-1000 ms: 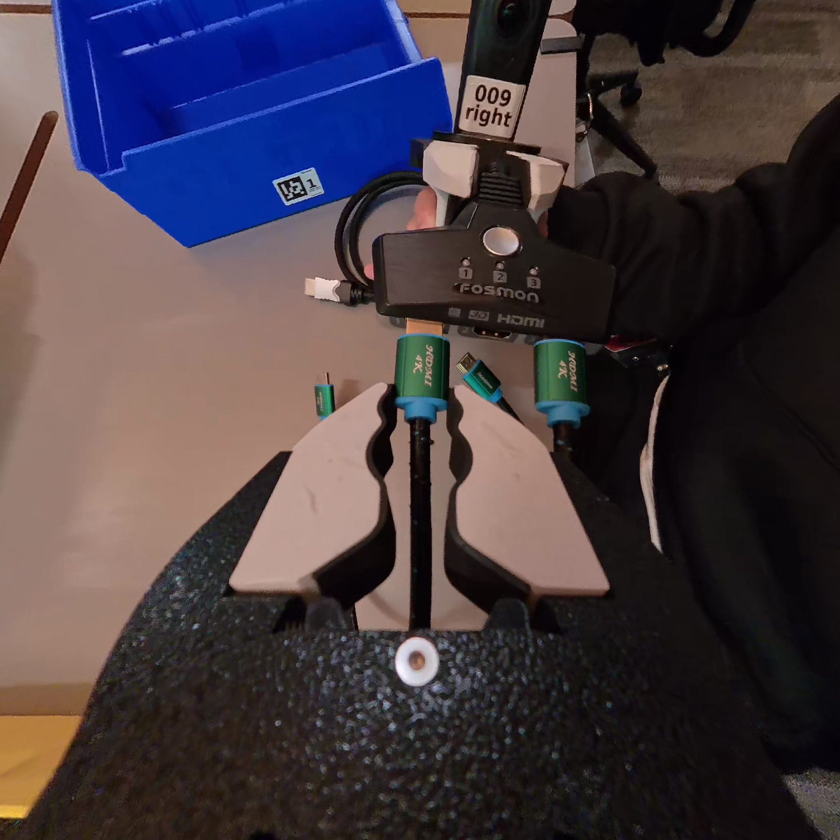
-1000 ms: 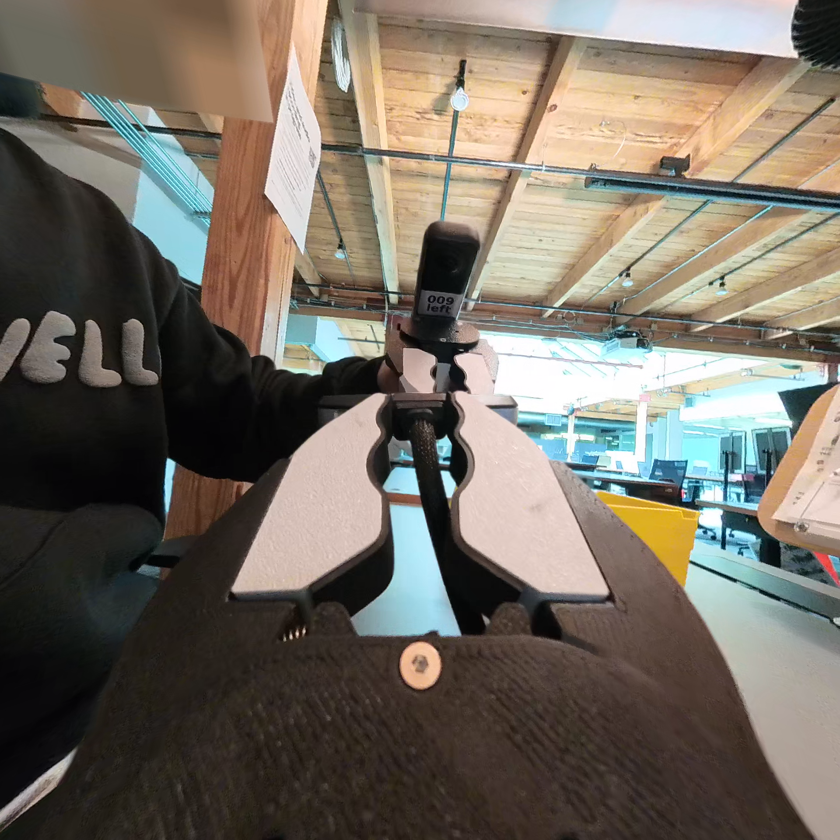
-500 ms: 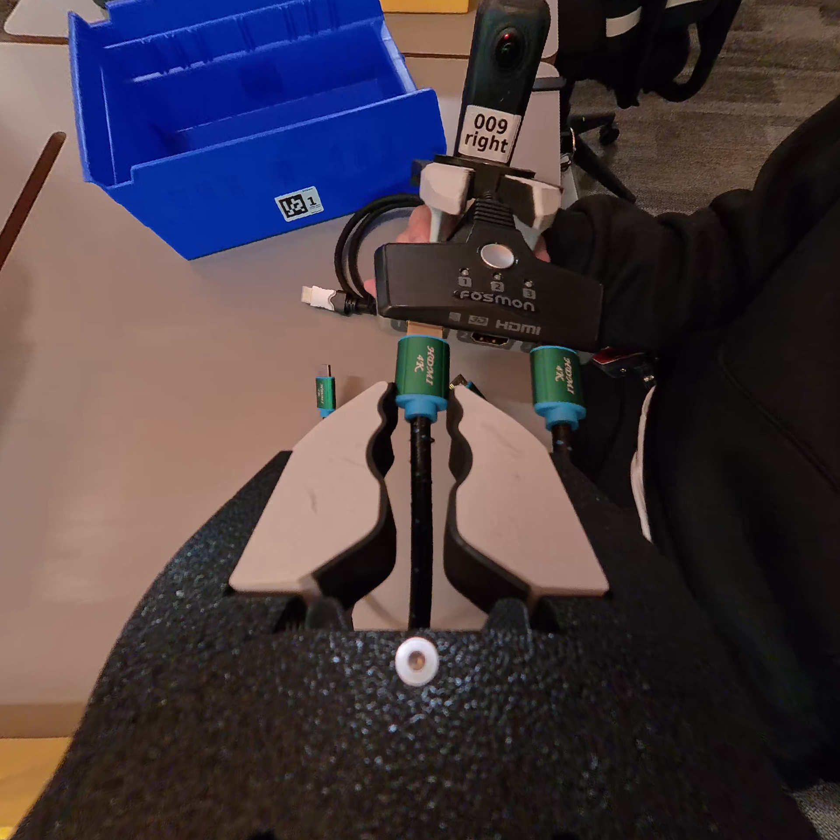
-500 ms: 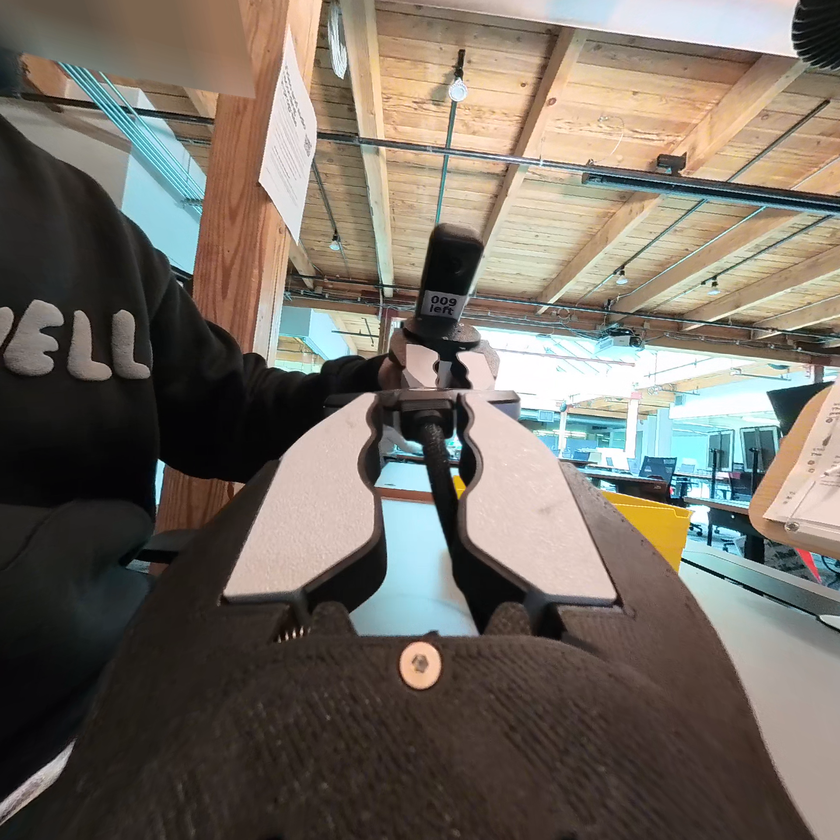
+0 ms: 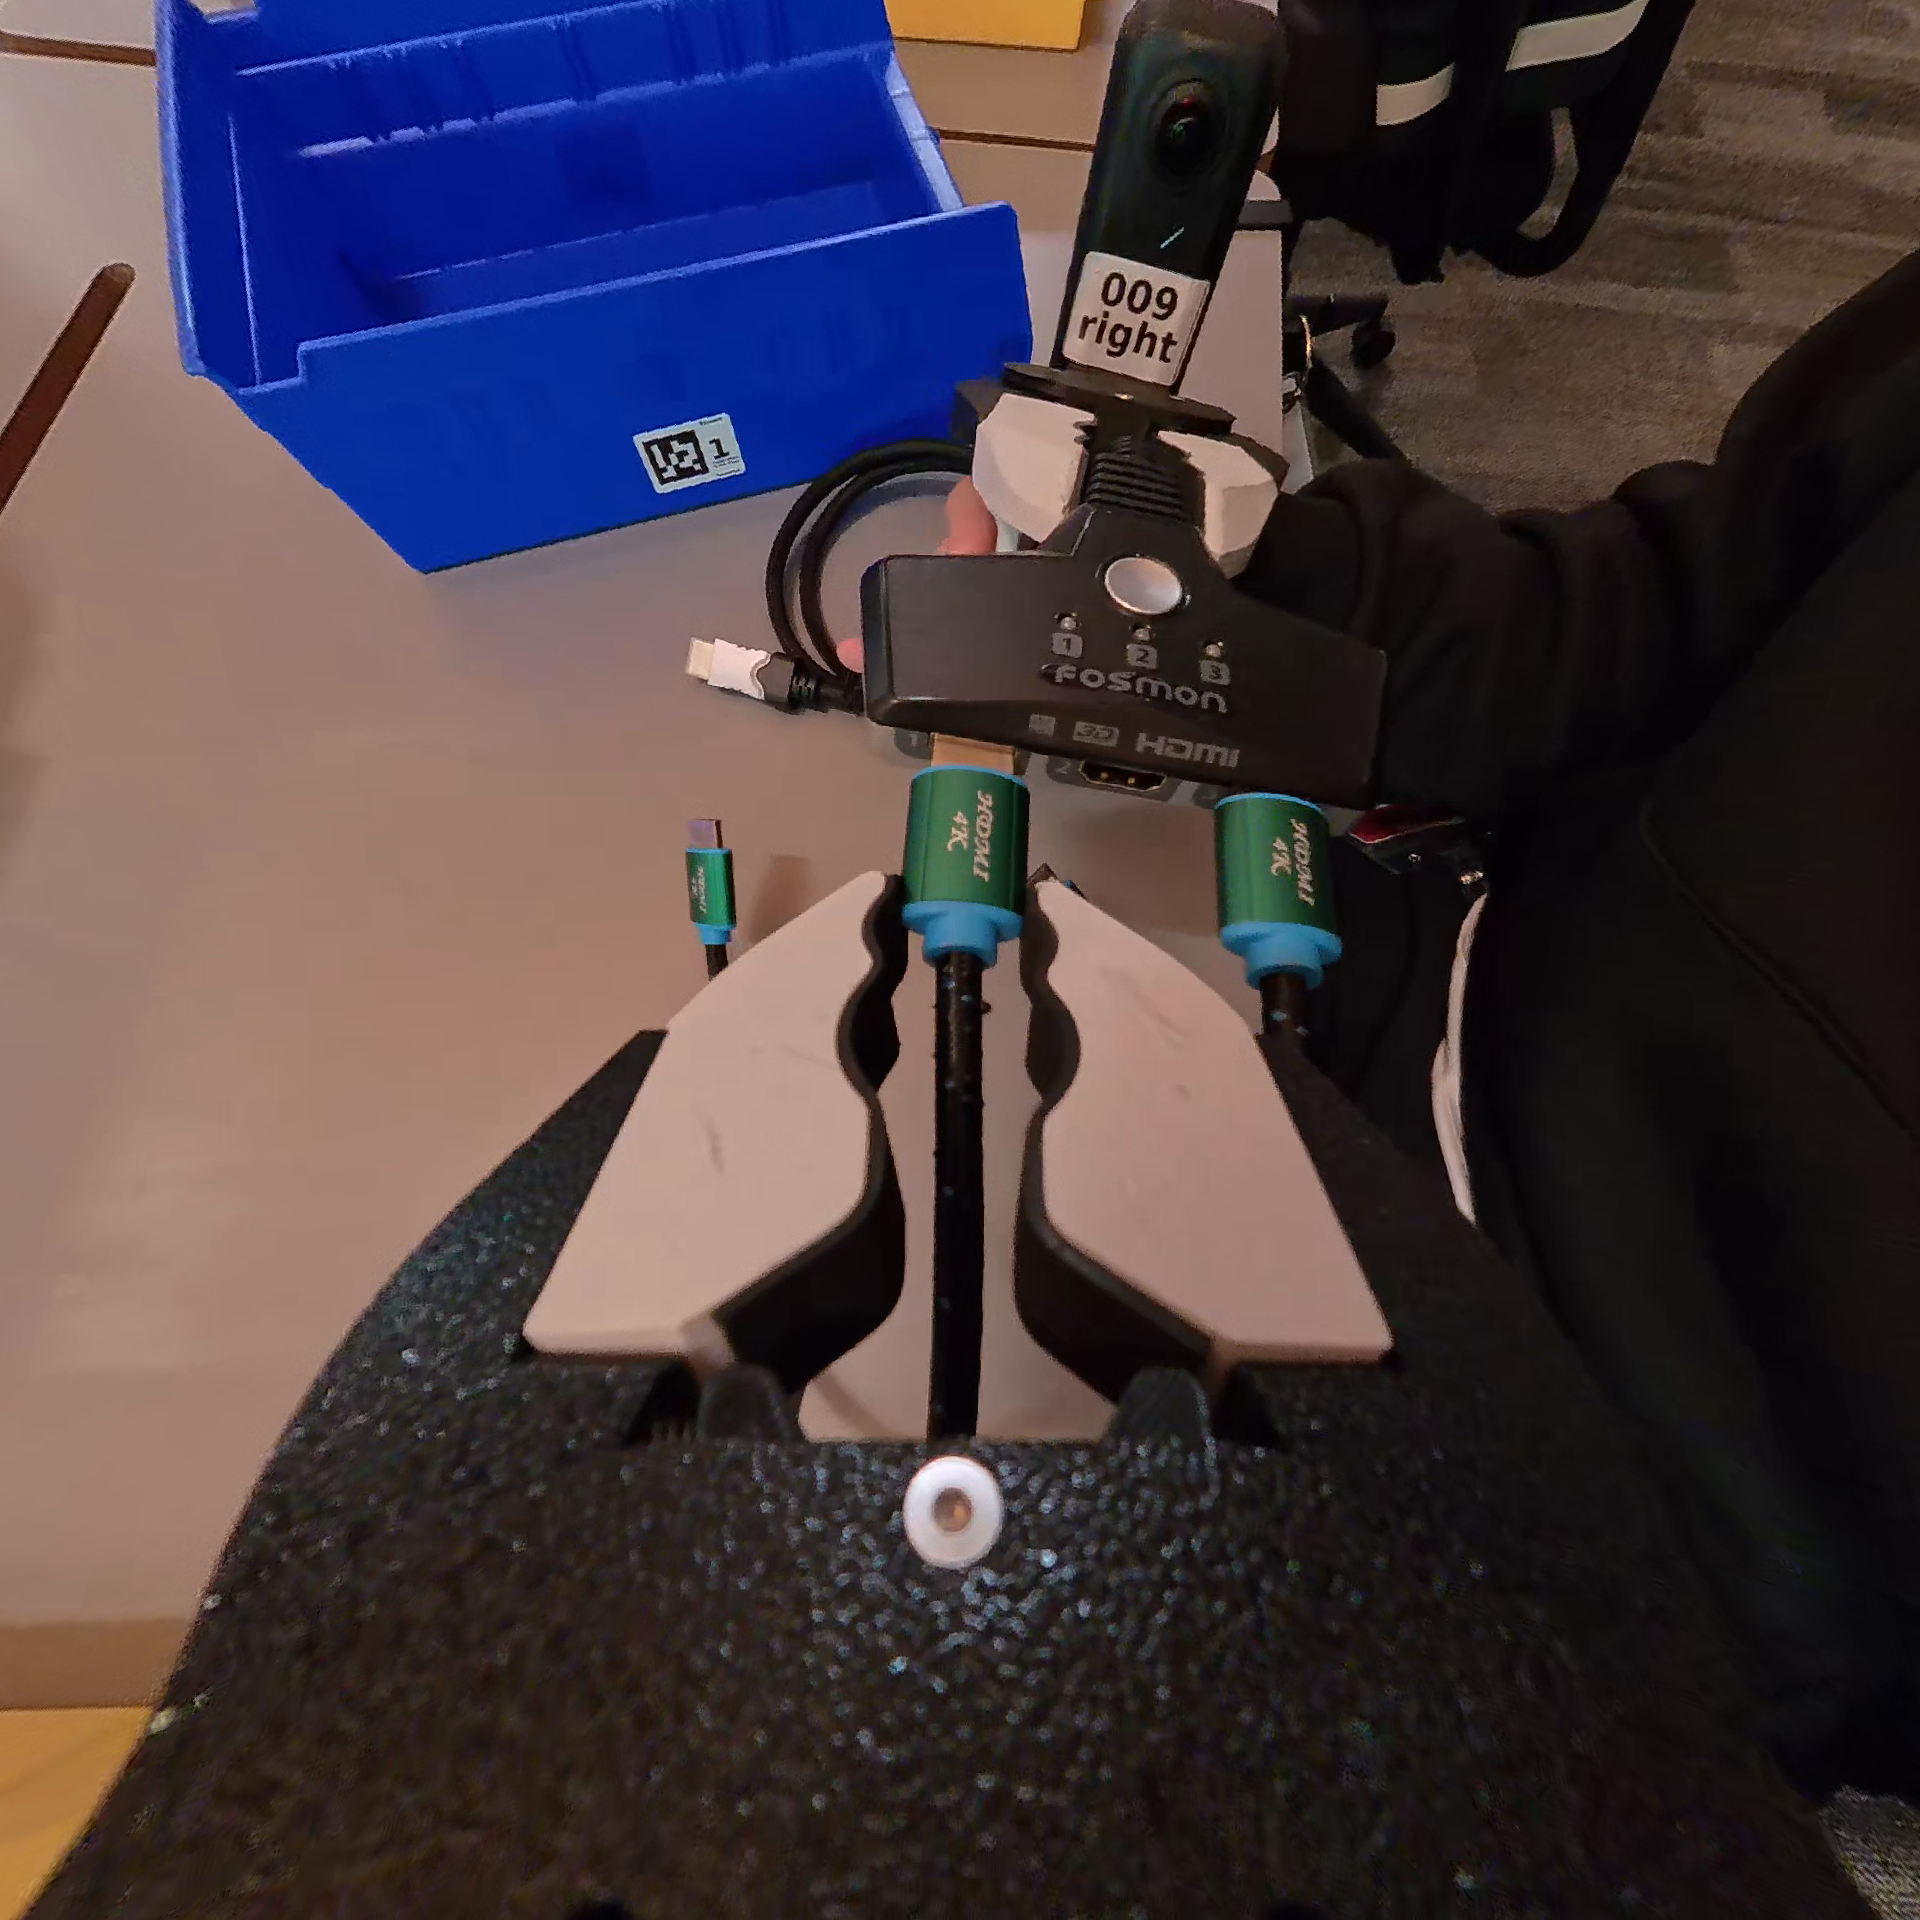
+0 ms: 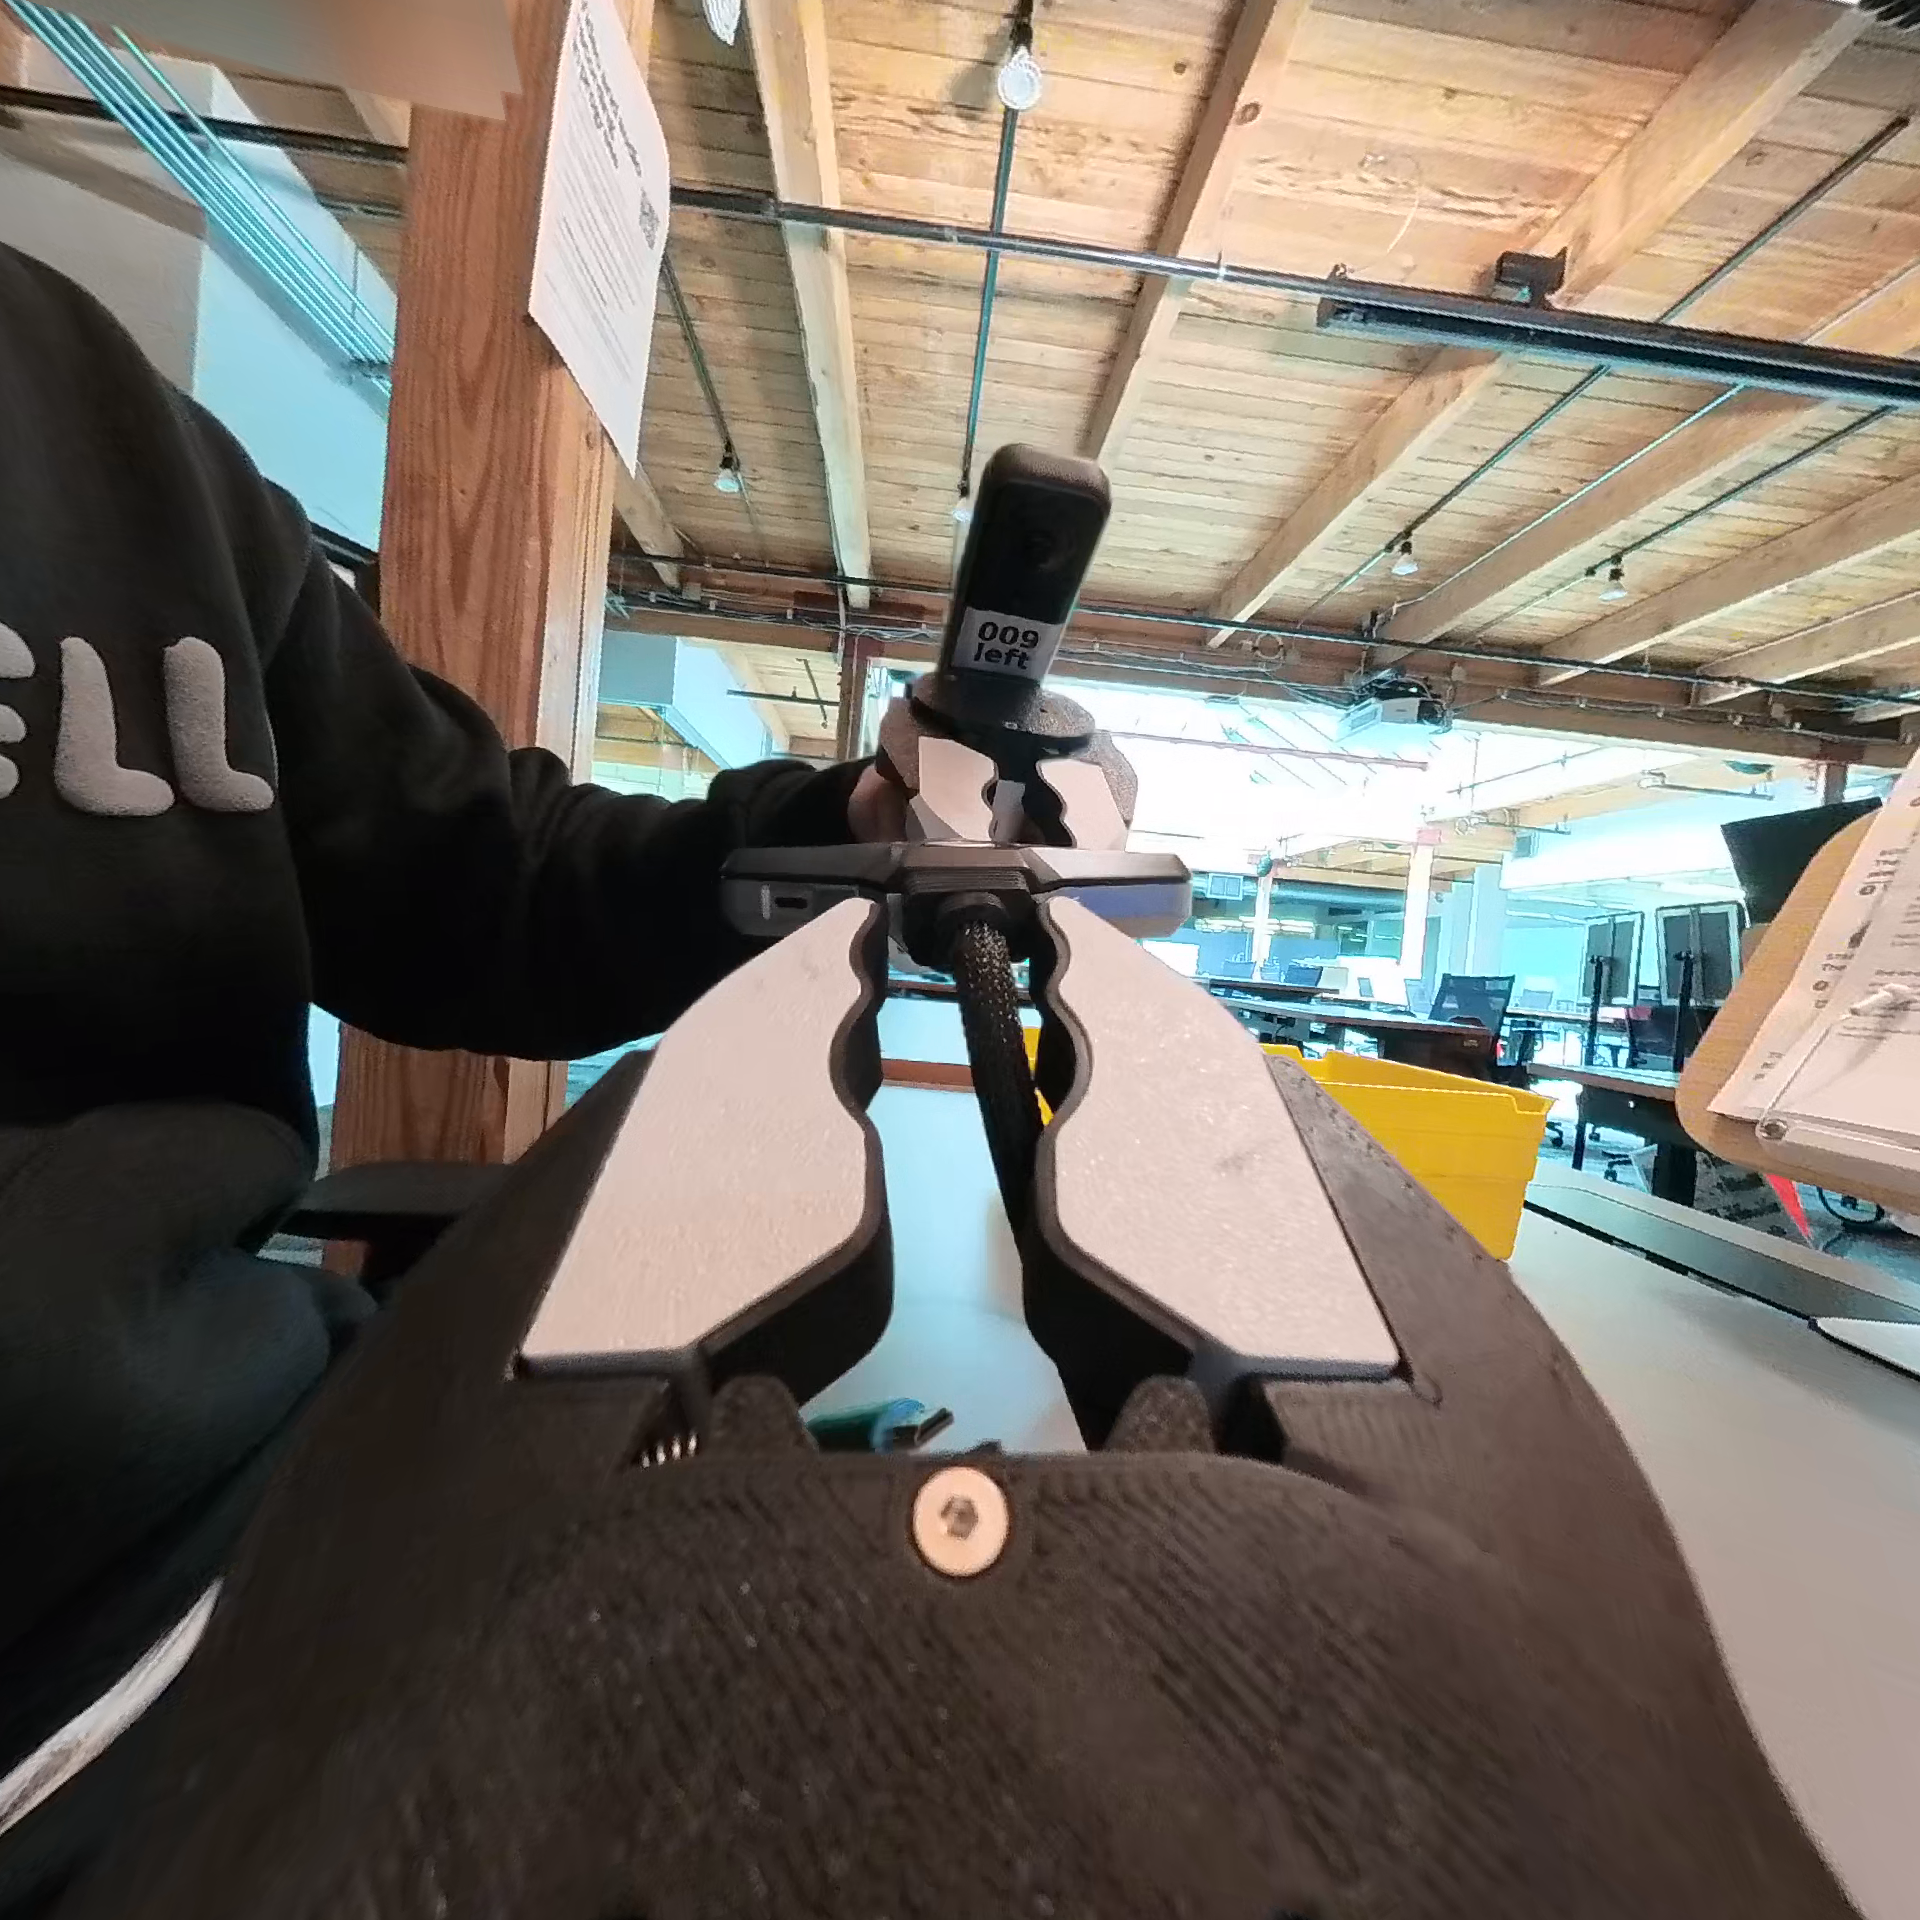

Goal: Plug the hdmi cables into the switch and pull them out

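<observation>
The left gripper [image 5: 961, 925], jaws clamped on the green metal-shelled HDMI plug [image 5: 966, 847], has drawn it back: gold tongue now showing below the black plastic switch [image 5: 1122, 665]. Right gripper [image 6: 961, 914] pinches the switch's braided tail, holding it above the counter [image 5: 312, 831]; this extraction's nearly complete.

Bare table [image 5: 312, 935] lies left of the switch [image 5: 1122, 675]; a blue bin [image 5: 582, 343] blocks far left, a sleeve [image 5: 1558, 623] right.
</observation>
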The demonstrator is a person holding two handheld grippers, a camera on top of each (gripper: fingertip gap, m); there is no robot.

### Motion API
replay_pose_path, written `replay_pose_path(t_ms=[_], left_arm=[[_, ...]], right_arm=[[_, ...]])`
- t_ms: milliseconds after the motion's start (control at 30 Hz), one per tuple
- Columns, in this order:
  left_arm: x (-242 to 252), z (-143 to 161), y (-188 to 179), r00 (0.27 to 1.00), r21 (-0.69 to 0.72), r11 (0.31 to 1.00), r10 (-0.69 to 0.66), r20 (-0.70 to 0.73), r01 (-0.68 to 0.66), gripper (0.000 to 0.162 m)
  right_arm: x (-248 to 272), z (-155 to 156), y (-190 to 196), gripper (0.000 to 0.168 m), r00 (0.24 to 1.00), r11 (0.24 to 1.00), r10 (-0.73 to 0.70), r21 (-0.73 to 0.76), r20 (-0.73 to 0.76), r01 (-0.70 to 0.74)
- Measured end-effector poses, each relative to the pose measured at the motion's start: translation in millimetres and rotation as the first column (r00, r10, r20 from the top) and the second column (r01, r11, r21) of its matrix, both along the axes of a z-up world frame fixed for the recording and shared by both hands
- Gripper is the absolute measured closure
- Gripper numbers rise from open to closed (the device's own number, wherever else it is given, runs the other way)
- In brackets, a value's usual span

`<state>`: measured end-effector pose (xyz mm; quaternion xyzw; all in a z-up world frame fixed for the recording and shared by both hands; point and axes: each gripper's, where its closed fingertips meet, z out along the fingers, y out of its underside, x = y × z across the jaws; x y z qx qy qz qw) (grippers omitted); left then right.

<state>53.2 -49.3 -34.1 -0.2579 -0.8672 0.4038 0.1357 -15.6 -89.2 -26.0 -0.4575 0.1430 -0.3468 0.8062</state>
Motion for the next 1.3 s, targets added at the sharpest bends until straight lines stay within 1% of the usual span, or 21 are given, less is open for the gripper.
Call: replay_pose_path(t_ms=[100, 200, 233, 333, 433, 533, 633, 800, 900, 1100, 1300], left_arm=[[0.0, -1.0, 0.1, 1.000, 0.001, 1.000, 0.001, -0.016, -0.001, 0.141], [-2.1, 0.1, -0.3, 1.000, 0.004, 1.000, -0.004, -0.028, 0.004, 0.141], [-2.3, 0.3, -0.7, 1.000, 0.003, 1.000, -0.004, -0.023, 0.004, 0.141], [-1.3, -0.8, 0.0, 1.000, 0.009, 1.000, -0.011, -0.002, 0.011, 0.141], [-1.2, -0.6, 0.2, 1.000, -0.005, 1.000, -0.018, 0.017, 0.018, 0.141], [-2.3, 1.8, 1.3, 0.998, -0.013, 1.000, -0.027, 0.064, 0.028, 0.141], [-1.9, 4.1, 3.8, 0.984, -0.017, 0.998, -0.062, 0.170, 0.066, 0.141], [-0.6, 4.1, 5.4, 0.972, 0.008, 0.997, -0.073, 0.224, 0.073, 0.141], [-1.6, 5.6, 2.6, 0.981, -0.017, 0.999, -0.041, 0.189, 0.045, 0.141], [0.8, 3.5, 3.5, 0.992, -0.028, 1.000, 0.001, 0.126, 0.002, 0.141], [0.2, 1.1, 1.4, 0.996, -0.024, 1.000, -0.001, 0.094, 0.004, 0.141]], right_arm=[[0.0, -1.0, 0.7, 0.143, 1.000, 1.000, 0.013, -0.014, -0.020, -0.013], [-1.5, 0.5, -1.5, 0.146, 0.998, 0.998, 0.057, 0.027, -0.035, -0.056], [-1.7, 0.6, -1.9, 0.146, 0.998, 0.998, 0.054, 0.031, -0.031, -0.054], [-1.3, -1.7, 0.4, 0.146, 0.999, 0.999, 0.018, -0.029, -0.027, -0.019], [-1.6, -1.3, 1.6, 0.145, 1.000, 0.999, 0.000, -0.052, -0.011, 0.000], [-3.6, 0.1, 3.0, 0.145, 1.000, 0.999, 0.009, -0.047, 0.005, -0.009], [-4.6, -0.5, 5.9, 0.145, 1.000, 0.998, 0.029, -0.049, 0.011, -0.029], [-4.2, -3.0, 7.9, 0.145, 0.999, 0.998, 0.035, -0.058, 0.007, -0.034], [-5.1, 0.0, 5.0, 0.145, 0.999, 0.999, 0.034, -0.033, 0.016, -0.033], [-1.2, -0.2, 5.3, 0.146, 1.000, 0.999, 0.015, -0.031, 0.009, -0.015], [-2.2, 0.1, 3.2, 0.146, 1.000, 1.000, 0.014, -0.025, 0.005, -0.014]])
